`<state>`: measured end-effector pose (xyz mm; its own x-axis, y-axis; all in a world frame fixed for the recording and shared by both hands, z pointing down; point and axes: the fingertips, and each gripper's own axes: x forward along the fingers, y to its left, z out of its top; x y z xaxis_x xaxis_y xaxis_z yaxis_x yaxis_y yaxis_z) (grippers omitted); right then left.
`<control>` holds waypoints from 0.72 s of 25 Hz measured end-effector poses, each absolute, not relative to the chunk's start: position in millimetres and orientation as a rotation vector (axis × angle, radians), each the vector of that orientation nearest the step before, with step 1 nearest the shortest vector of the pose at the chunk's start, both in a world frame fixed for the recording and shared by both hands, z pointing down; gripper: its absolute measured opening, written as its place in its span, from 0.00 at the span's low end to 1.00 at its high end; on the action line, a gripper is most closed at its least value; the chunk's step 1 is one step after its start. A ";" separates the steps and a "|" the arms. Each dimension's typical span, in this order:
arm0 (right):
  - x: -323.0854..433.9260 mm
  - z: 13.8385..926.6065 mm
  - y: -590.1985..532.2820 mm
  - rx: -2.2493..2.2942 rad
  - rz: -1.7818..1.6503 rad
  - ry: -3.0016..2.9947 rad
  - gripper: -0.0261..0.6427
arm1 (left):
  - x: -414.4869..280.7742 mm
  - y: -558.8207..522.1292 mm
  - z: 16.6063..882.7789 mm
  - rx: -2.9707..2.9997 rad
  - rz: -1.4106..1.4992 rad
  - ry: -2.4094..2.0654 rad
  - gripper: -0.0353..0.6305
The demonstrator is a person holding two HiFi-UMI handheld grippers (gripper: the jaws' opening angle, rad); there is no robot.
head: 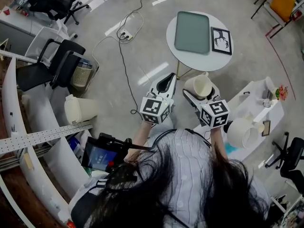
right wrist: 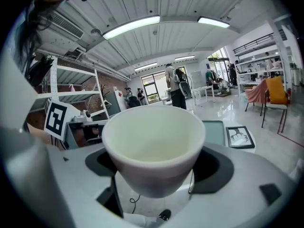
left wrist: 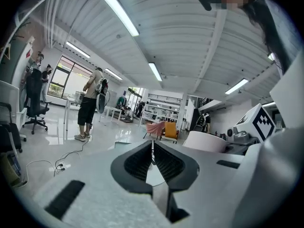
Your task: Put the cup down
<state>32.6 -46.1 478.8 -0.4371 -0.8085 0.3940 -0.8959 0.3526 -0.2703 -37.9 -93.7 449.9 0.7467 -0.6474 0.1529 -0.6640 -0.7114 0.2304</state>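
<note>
The right gripper [head: 201, 95] clamps the white cup [head: 201, 84] upright between its jaws. The round table [head: 205, 61], bearing a green tray [head: 192, 32], lies near at its twelve o'clock. At the cup's nine o'clock, the left gripper [head: 167, 81] has its jaws pressed together on nothing.

Your head camera looks steeply down past your hair at the floor and the round table [head: 199, 63], with the left gripper [head: 167, 80] and right gripper [head: 202, 93] near below. Each gripper camera sits low, close behind its jaws, facing level across the hall. The right one shares the tray [right wrist: 213, 132] [head: 192, 32] with your head view, and all three catch the cup [head: 202, 84] [left wrist: 205, 141] [right wrist: 153, 146].
</note>
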 end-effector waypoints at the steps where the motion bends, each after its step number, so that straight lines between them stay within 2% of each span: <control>1: 31.0 478.6 -53.5 1.551 0.674 -2.414 0.68 | -39.5 -102.4 449.5 2.678 0.086 -1.022 0.09; 18: 24.8 480.6 -115.4 1.660 0.699 -2.320 0.68 | -50.9 -179.7 455.9 2.655 0.035 -0.952 0.09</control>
<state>24.8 -115.4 480.6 -0.3468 -0.8352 0.4268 -0.9319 0.2555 -0.2574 -50.9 -179.7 455.9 0.7777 -0.6152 0.1290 -0.6230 -0.7271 0.2886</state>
